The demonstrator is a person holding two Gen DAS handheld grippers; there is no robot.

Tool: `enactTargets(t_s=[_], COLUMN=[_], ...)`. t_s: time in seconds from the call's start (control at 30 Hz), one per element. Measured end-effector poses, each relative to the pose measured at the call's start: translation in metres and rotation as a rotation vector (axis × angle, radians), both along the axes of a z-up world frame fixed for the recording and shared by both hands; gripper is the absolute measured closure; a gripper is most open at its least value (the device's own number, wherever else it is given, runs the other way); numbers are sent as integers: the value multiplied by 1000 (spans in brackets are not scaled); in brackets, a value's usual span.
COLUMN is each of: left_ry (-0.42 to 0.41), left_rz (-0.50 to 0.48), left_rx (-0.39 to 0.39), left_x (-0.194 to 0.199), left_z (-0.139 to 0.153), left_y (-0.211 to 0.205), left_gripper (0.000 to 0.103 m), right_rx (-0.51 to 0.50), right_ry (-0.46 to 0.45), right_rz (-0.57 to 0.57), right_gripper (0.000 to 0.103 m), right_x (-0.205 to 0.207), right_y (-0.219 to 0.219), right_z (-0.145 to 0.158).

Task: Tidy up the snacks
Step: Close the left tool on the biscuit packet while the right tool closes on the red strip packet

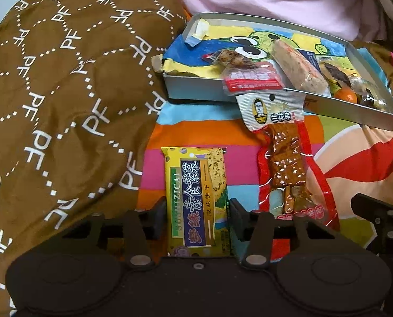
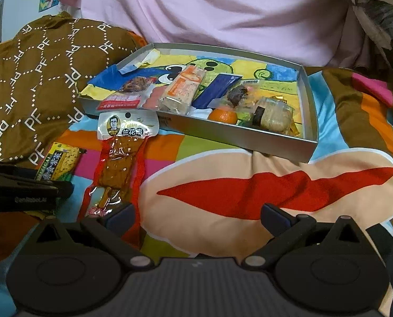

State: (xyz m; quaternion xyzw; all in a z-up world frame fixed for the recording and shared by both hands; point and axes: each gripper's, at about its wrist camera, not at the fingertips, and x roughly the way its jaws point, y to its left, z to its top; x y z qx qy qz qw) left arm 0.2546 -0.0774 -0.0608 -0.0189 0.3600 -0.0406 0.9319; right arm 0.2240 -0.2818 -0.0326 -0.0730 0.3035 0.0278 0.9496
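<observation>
Left gripper (image 1: pixel 198 220): low over the bedding, pointing toward the tray; its two fingers sit against the long sides of the yellow cracker packet (image 1: pixel 196 198), clamped on its near half.
Cracker packet: flat on the striped part of the bedspread (image 1: pixel 209 134), long axis running straight away from the left gripper, near end between the fingers, far end pointing at the tray. In the right wrist view only its far end shows (image 2: pixel 60 165), beyond the black body of the left gripper (image 2: pixel 24 187).
Right gripper (image 2: pixel 197 218): held level just above the bedspread, aimed at the tray; fingers spread wide apart with nothing between them, only the red-and-peach print of the cover.
Red skewer packet (image 1: pixel 289 169): just to the right of the cracker packet, not touching it; long axis nearly parallel, leaning a little. Its silver header end reaches the tray's near wall, its red end lies close to the left gripper's right finger (image 1: pixel 237 218).
Tray (image 1: pixel 196 89): shallow silver box beyond both packets, resting on the bedspread, its bottom lined with a cartoon drawing.
Tray contents: a red-labelled packet (image 2: pixel 122 100) hanging over the near rim, a pale wrapped bar (image 2: pixel 183 92) lying diagonally, a dark blue packet (image 2: pixel 217 89), a small orange (image 2: pixel 223 116), a round wrapped pastry (image 2: pixel 274 117).
Brown quilt (image 1: pixel 59 105): bunched up left of the tray and packets, printed with white letters.
Pink cloth (image 2: pixel 223 13): behind the tray.
</observation>
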Motion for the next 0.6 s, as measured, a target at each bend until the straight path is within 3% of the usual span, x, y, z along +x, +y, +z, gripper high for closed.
enactTargets(t_s=[0.47, 0.6], left_ry=[-23, -27], left_rz=[-2, -10], left_rx=[-2, -1], left_x=[-9, -12], left_z=[-1, -2], left_y=[29, 30], left_gripper=[52, 52], right_rx=[90, 74], right_ry=[11, 4], right_rz=[59, 105], right_gripper=[0, 0], right_x=[15, 25], right_y=[17, 34], right_z=[-22, -26])
